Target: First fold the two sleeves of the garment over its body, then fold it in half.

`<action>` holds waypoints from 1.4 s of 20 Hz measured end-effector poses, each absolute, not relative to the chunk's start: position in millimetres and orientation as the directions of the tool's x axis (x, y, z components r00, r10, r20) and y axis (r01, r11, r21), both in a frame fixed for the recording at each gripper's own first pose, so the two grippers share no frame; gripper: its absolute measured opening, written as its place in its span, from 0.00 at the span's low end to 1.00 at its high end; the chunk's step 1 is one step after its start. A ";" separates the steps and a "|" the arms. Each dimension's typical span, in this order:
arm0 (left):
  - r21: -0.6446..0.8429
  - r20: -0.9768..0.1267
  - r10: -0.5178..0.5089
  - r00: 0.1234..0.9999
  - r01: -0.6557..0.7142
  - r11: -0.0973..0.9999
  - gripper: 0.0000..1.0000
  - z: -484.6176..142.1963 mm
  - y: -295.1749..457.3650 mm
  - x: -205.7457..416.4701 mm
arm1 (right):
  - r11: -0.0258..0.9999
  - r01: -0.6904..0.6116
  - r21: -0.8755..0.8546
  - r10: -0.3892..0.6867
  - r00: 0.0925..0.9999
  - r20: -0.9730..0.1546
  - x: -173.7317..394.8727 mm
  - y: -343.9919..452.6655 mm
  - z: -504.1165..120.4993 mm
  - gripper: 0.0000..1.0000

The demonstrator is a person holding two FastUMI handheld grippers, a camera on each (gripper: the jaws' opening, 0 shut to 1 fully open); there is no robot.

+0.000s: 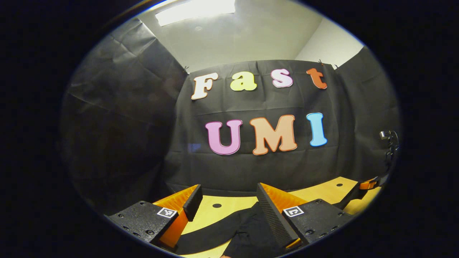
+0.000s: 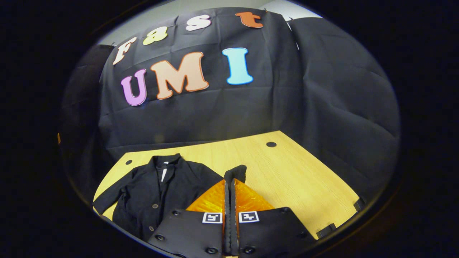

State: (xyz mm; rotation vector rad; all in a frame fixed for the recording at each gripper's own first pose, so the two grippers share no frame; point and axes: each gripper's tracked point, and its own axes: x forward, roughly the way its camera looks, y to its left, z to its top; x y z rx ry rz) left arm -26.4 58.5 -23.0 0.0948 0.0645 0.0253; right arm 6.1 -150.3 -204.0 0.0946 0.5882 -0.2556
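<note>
A black buttoned jacket [image 2: 154, 193] lies flat on the wooden table [image 2: 287, 179], collar toward the back wall. Its left sleeve [image 2: 111, 199] stretches out toward the table's left edge. My right gripper [image 2: 230, 181] is shut, and the dark cuff of the other sleeve [image 2: 235, 172] sticks up from between its fingertips, lifted beside the jacket's shoulder. My left gripper [image 1: 229, 200] is open, its jaws wide apart low over the jacket [image 1: 247, 229], with black cloth under and between the fingers. An orange and black part of the right gripper [image 1: 367, 185] shows at the far right.
Black cloth walls stand close behind and on both sides of the table. Bare wood [image 2: 308, 193] stretches right of the jacket, with small round holes [image 2: 271, 144] in the top. Black clips [image 2: 326, 229] sit on the near right edge.
</note>
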 end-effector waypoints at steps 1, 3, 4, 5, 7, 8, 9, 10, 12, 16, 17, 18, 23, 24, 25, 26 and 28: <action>0.094 -0.065 0.039 0.997 -0.033 0.995 0.92 -24.7 67.6 -27.9 | 0.968 0.251 0.017 -0.200 0.809 -0.553 12.0 -138.6 -200.4 0.02; 0.096 -0.067 0.060 0.996 -0.054 0.994 0.92 -25.8 86.2 -30.6 | 0.975 0.221 0.019 -0.176 0.823 -0.541 25.1 -115.6 -195.3 0.02; 0.098 -0.069 0.071 0.995 -0.064 0.993 0.92 -26.6 95.7 -31.0 | 0.979 0.205 0.019 -0.163 0.828 -0.537 31.6 -103.7 -193.5 0.02; 0.099 -0.072 0.081 0.994 -0.074 0.992 0.92 -28.3 105.3 -32.4 | 0.982 0.189 0.019 -0.151 0.834 -0.531 35.9 -91.8 -192.9 0.02; 0.100 -0.079 0.099 0.992 -0.091 0.991 0.92 -31.9 122.5 -34.0 | 0.987 0.157 0.012 -0.128 0.842 -0.524 43.9 -65.9 -190.0 0.02; 0.101 -0.084 0.107 0.991 -0.098 0.990 0.92 -33.8 131.6 -33.6 | 0.990 0.143 0.008 -0.118 0.846 -0.520 49.0 -54.7 -189.6 0.02; 0.102 -0.090 0.115 0.989 -0.106 0.989 0.92 -36.3 140.3 -33.6 | 0.991 0.131 0.005 -0.109 0.848 -0.519 53.5 -44.8 -190.1 0.02; 0.102 -0.095 0.121 0.988 -0.111 0.989 0.93 -37.7 148.7 -33.4 | 0.993 0.120 0.005 -0.100 0.851 -0.516 58.4 -34.1 -189.5 0.02; 0.103 -0.101 0.131 0.986 -0.121 0.987 0.93 -40.9 164.2 -31.9 | 0.995 0.099 0.002 -0.084 0.852 -0.517 65.4 -14.0 -190.9 0.02; 0.107 -0.115 0.143 0.983 -0.131 0.986 0.93 -49.0 189.4 -28.2 | 0.998 0.064 -0.006 -0.058 0.849 -0.525 77.5 22.7 -195.2 0.05; 0.106 -0.118 0.145 0.982 -0.132 0.985 0.93 -51.7 194.3 -27.2 | 0.998 0.055 -0.008 -0.051 0.847 -0.529 80.3 31.3 -197.6 0.02; 0.105 -0.123 0.145 0.982 -0.133 0.986 0.92 -53.8 199.4 -26.4 | 0.999 0.047 -0.009 -0.044 0.846 -0.532 83.8 39.6 -199.3 0.00; 0.109 -0.149 0.155 0.977 -0.140 0.984 0.93 -66.8 225.1 -21.4 | 1.000 0.000 -0.011 -0.006 0.830 -0.557 96.2 82.0 -213.9 0.02; 0.113 -0.154 0.159 0.975 -0.142 0.983 0.93 -68.9 229.6 -19.7 | 1.000 -0.009 -0.011 0.001 0.827 -0.563 99.8 90.3 -217.7 0.00; 0.116 -0.157 0.162 0.974 -0.144 0.983 0.92 -71.3 235.1 -19.5 | 1.000 -0.018 -0.010 0.009 0.823 -0.567 102.7 98.0 -220.9 0.00; 0.121 -0.162 0.165 0.973 -0.146 0.982 0.92 -73.3 237.9 -18.2 | 1.000 -0.028 -0.009 0.017 0.818 -0.575 106.0 105.9 -224.9 0.02; 0.133 -0.166 0.177 0.970 -0.155 0.979 0.93 -76.3 246.8 -17.7 | 0.999 -0.048 -0.008 0.034 0.803 -0.595 111.1 121.8 -236.6 0.02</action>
